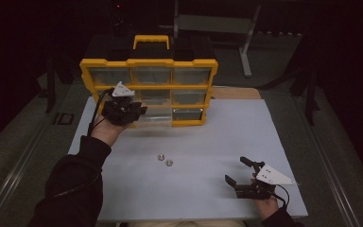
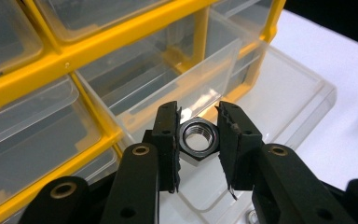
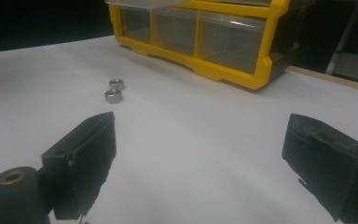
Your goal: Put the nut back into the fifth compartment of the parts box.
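Left gripper (image 2: 198, 140) clamped on a nut (image 2: 197, 141), flat faces against both pads, bore facing the camera. Holding by the flats probably keeps it from rolling or twisting out. Grip sits near the fingertips, likely so the nut drops clean on release.

Just beyond the fingertips: drawer (image 2: 261, 107) pulled out of the yellow organizer (image 2: 88, 49), clear and open-topped. Nut held over the drawer's near part, above its rim, not touching. Looks staged for a drop into it. One more nut glimpsed below the right finger at frame bottom, possibly already in the drawer; too cut off to confirm.

High view: left gripper (image 1: 123, 109) up against the organizer (image 1: 149, 64) front at the lower-left row, same drawer (image 1: 153, 118) sticking out beside it.

Right gripper (image 3: 200, 158) jaws wide apart, nothing between them, hovering low over the table (image 3: 191, 121). Parked well clear of the left, probably idle until the next pick. Two loose nuts (image 3: 114, 91) ahead of its left finger, side by side, well short of the organizer (image 3: 205, 37). In the high view the same pair of nuts (image 1: 165, 160) sits between the two grippers, right gripper (image 1: 246, 182) nearer the table's front edge.

Next move likely: open left, let the nut fall, then go for the pair.
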